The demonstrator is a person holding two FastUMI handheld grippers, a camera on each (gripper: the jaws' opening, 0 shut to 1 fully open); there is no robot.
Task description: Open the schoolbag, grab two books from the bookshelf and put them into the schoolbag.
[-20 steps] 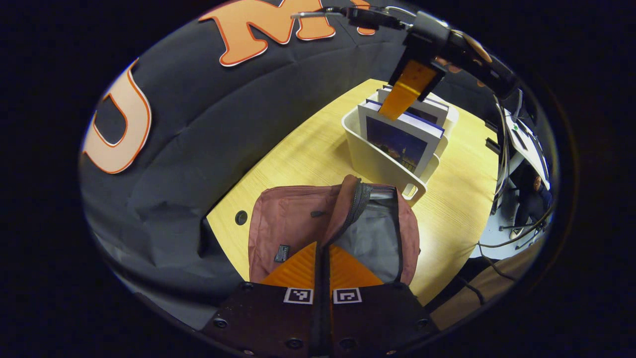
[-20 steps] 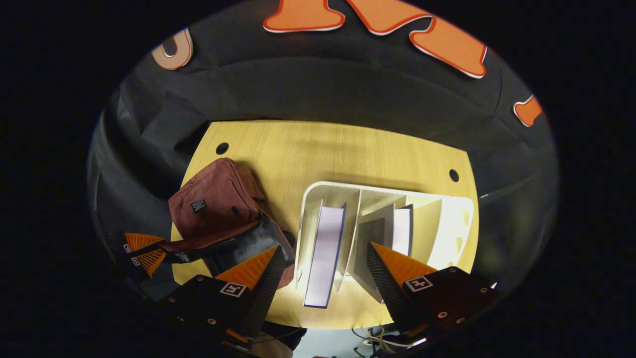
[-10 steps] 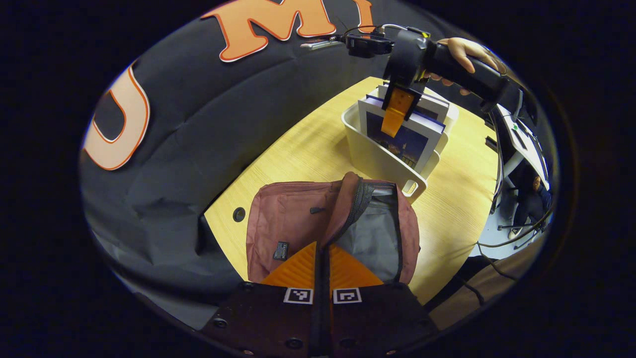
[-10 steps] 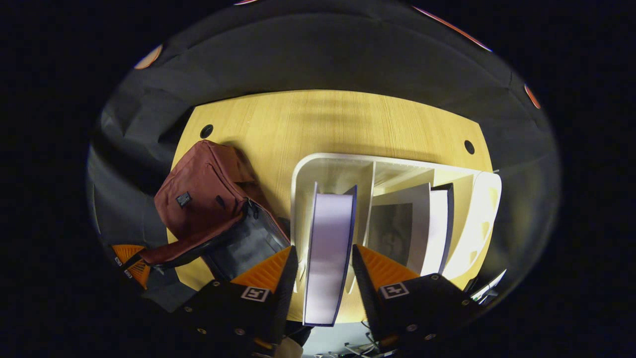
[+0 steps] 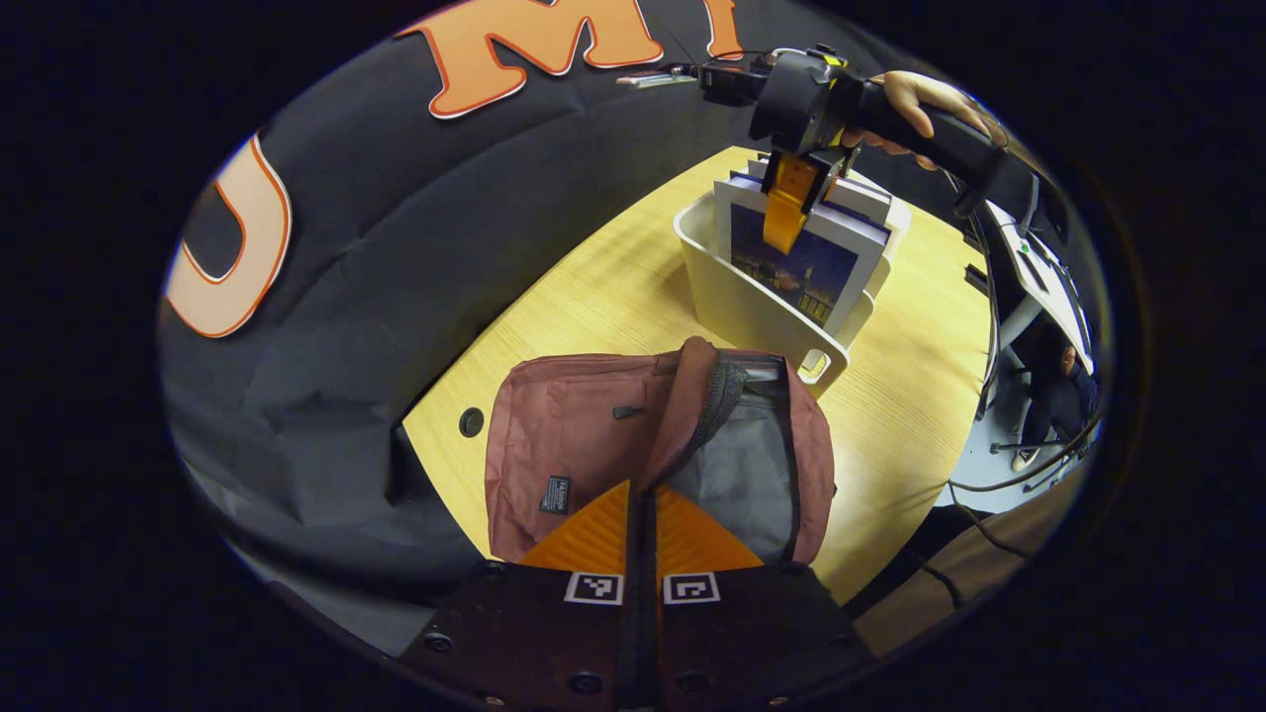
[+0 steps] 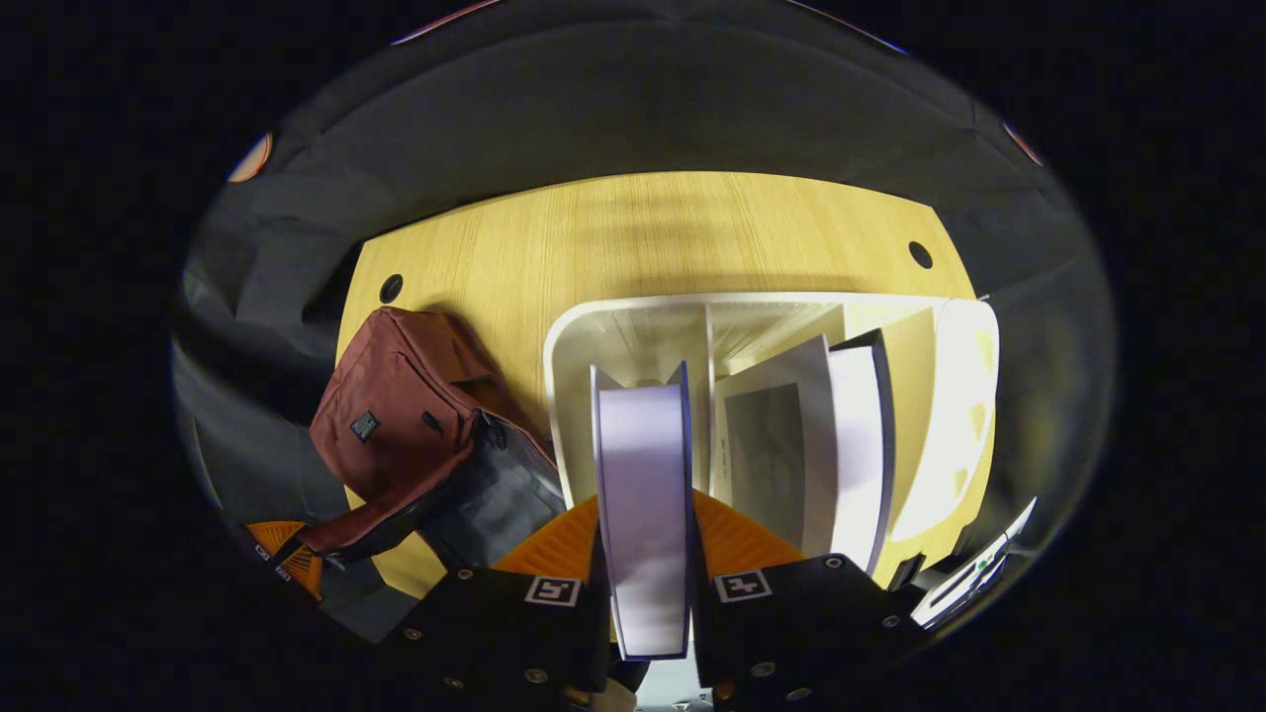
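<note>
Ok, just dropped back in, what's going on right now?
The right tool is closed on the first book, which still stands in the white bookshelf on the table; a second book stands in the next slot. The left tool is pinching the flap of the maroon schoolbag, holding it open so the grey lining shows. No book is in the bag yet.

Around me: light wooden table [image 5: 613,287] with round holes, creased black cloth wall [image 5: 396,247] behind — cables [image 5: 1029,465] beyond its edge.
</note>
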